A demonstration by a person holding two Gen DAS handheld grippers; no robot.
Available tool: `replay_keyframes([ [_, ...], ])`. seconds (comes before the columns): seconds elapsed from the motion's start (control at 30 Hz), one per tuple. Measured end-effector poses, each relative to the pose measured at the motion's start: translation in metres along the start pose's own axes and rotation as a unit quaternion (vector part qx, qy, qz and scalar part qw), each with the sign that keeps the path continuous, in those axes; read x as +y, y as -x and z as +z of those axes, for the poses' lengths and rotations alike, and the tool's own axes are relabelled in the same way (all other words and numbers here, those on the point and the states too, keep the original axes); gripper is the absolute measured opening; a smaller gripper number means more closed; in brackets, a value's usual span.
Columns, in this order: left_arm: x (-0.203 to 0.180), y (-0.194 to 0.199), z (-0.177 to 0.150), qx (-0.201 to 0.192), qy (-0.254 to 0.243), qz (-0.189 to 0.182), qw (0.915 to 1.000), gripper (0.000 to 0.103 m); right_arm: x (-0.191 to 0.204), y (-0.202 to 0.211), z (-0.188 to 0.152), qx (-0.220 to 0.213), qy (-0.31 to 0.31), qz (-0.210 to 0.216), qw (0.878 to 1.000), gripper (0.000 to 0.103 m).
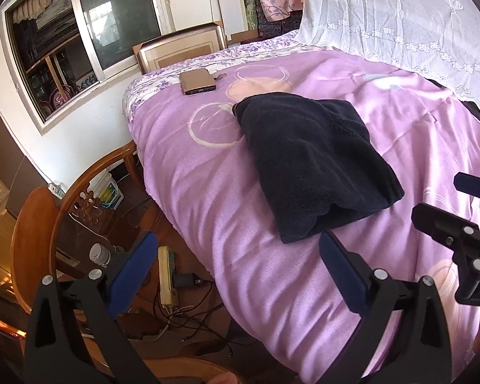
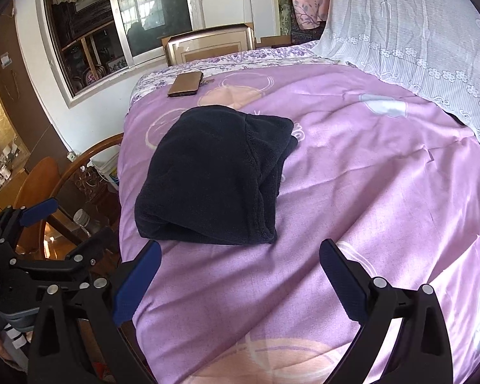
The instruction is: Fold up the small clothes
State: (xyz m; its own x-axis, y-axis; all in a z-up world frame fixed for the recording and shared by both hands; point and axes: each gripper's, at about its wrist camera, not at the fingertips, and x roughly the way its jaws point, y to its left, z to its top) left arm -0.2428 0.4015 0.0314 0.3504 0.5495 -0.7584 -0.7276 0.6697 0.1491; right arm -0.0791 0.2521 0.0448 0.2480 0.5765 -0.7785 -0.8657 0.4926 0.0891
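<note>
Dark folded garment (image 2: 217,176) lies on the purple bedspread (image 2: 368,192) near the bed's left edge, wide bare cover to its right. Left gripper (image 1: 236,268) and right gripper (image 2: 240,275) hover just short of it, jaws released. A phone (image 2: 185,84) lies beyond.

Both cameras look forward and down along their own tool, close above the bed (image 2: 352,166). Both show the dark garment (image 1: 307,166) ahead; each glimpses the other tool sideways.
</note>
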Motion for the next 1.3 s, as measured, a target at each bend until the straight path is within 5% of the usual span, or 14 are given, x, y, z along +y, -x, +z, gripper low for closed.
replay_keyframes([
  [1.3,-0.009,0.004,-0.003,-0.001,-0.01,-0.004,0.9999,0.098,-0.004,0.01,0.001,-0.007,-0.005,0.023,1.0,0.1],
])
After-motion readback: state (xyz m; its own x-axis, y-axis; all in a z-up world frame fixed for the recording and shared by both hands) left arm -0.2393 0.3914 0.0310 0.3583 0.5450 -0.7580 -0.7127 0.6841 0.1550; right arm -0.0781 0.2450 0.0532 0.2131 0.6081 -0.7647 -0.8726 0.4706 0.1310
